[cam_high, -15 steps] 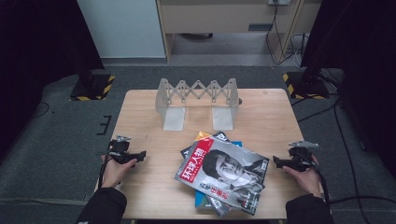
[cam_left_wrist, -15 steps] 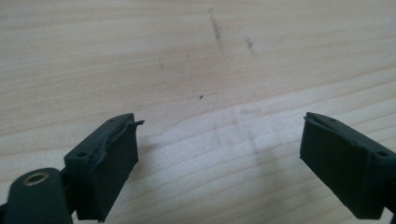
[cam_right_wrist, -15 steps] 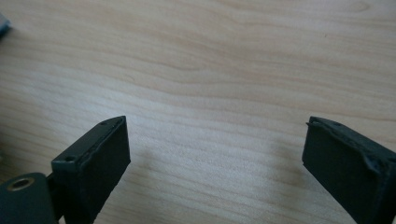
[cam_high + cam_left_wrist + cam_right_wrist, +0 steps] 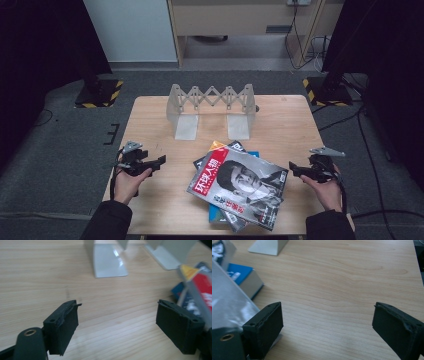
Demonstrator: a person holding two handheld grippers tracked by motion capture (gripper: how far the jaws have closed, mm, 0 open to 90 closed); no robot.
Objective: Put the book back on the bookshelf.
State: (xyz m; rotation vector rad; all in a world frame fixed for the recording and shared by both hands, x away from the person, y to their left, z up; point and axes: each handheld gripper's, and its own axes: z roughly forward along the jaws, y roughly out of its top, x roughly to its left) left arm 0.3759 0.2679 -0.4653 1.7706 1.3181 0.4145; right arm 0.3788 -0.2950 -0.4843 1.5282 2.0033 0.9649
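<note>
Two grippers, left gripper (image 4: 159,161) and right gripper (image 4: 293,169), hovered released, empty, at the side edges of the pale wooden surface (image 4: 280,125); glossy stacked magazines (image 4: 239,184) lay near its front edge, grey carpet (image 4: 55,150) around.

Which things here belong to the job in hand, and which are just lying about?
Job in hand:
- pile of magazines
- expandable bookend rack
- left gripper and right gripper, both open and empty

Lying about:
- cables on the floor
- striped stand bases
</note>
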